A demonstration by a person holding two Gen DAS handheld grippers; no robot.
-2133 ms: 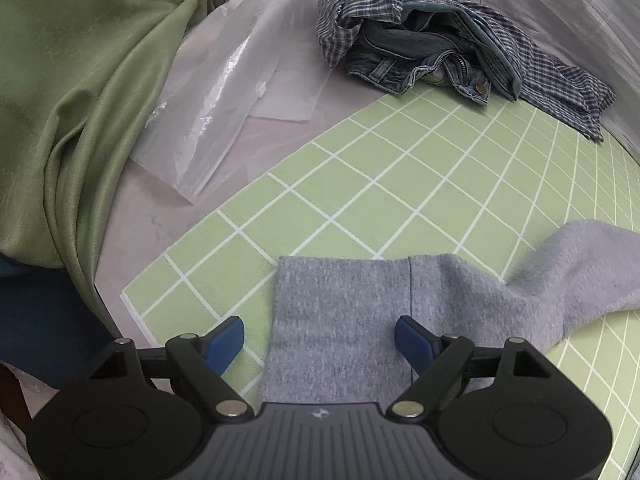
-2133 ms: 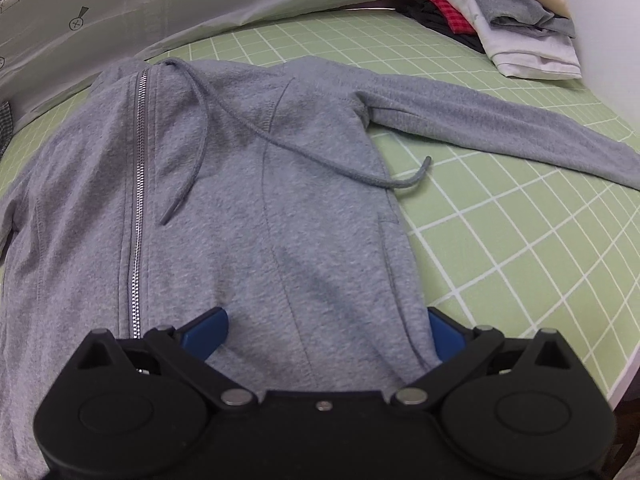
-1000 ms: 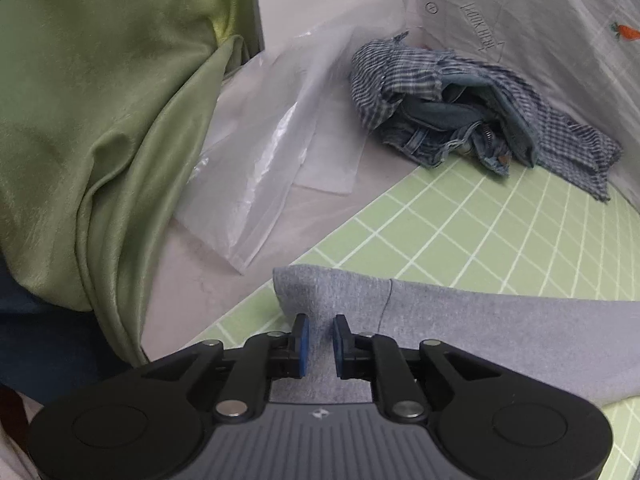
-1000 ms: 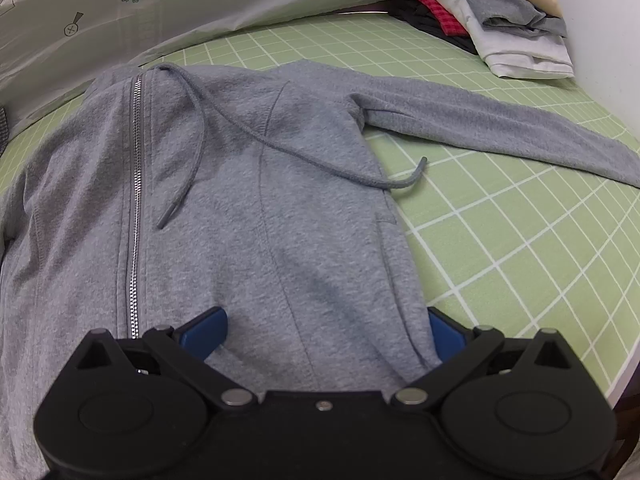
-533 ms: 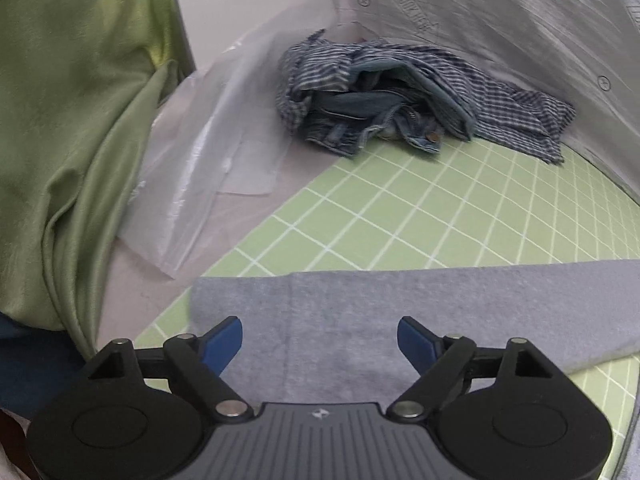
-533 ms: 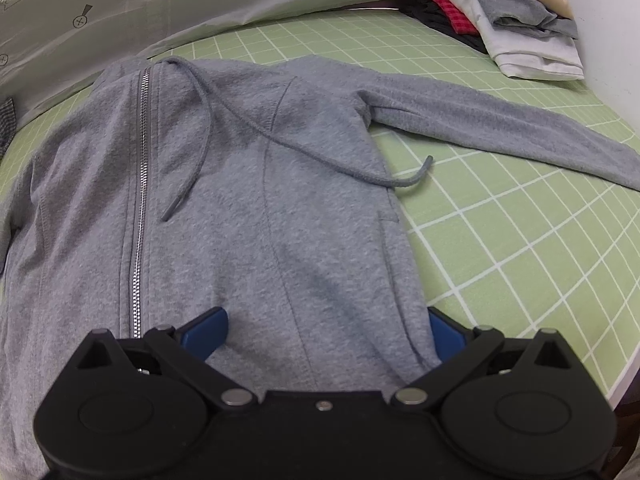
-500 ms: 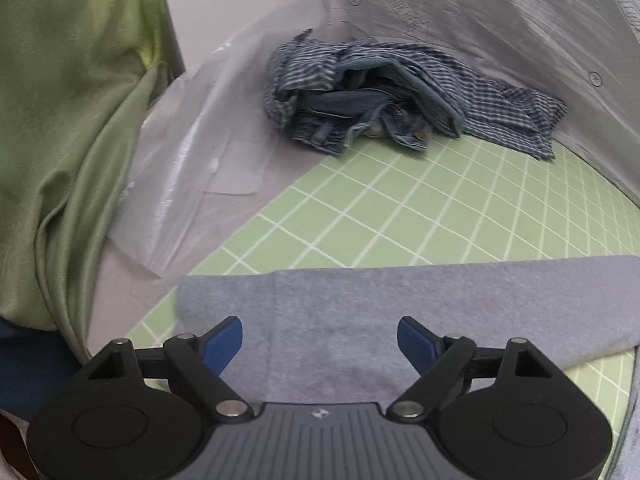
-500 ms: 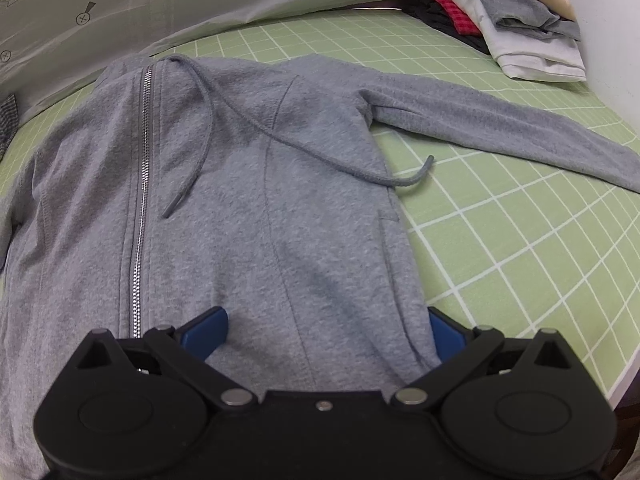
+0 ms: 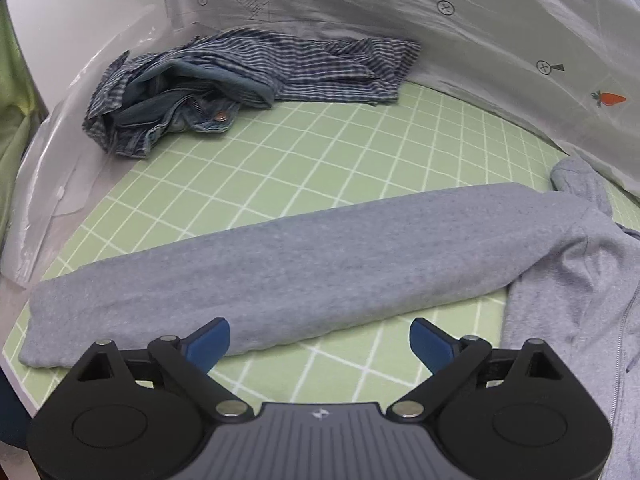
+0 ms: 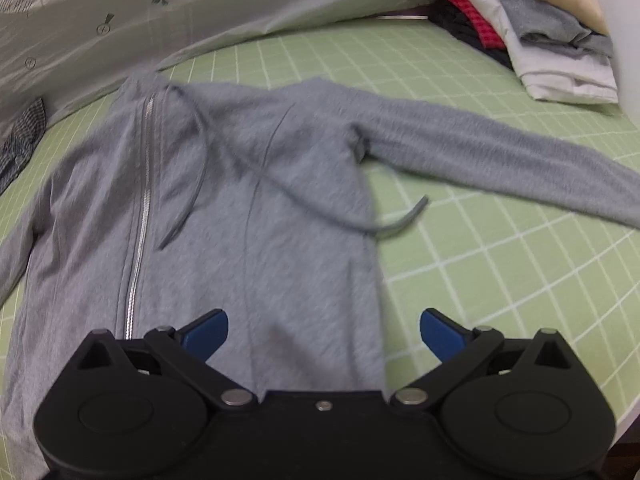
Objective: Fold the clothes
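A grey zip hoodie (image 10: 260, 208) lies flat, front up, on the green grid mat (image 10: 500, 272), with its zipper (image 10: 138, 240) and drawstrings showing. Its right sleeve (image 10: 500, 160) stretches out to the right. Its left sleeve (image 9: 280, 268) lies straight across the mat in the left wrist view. My left gripper (image 9: 320, 342) is open and empty, just in front of the sleeve. My right gripper (image 10: 322, 334) is open and empty above the hoodie's lower hem.
A crumpled plaid shirt and jeans (image 9: 208, 84) lie at the mat's back left. A stack of folded clothes (image 10: 532, 28) sits at the back right. A grey printed sheet (image 9: 440, 32) stands behind the mat. Clear plastic (image 9: 48, 168) lies at the left edge.
My left gripper shut on the sleeve cuff, pulled the sleeve out straight, then opened and let go. It has since swung right. The right gripper lifted slightly; its view is blurred.
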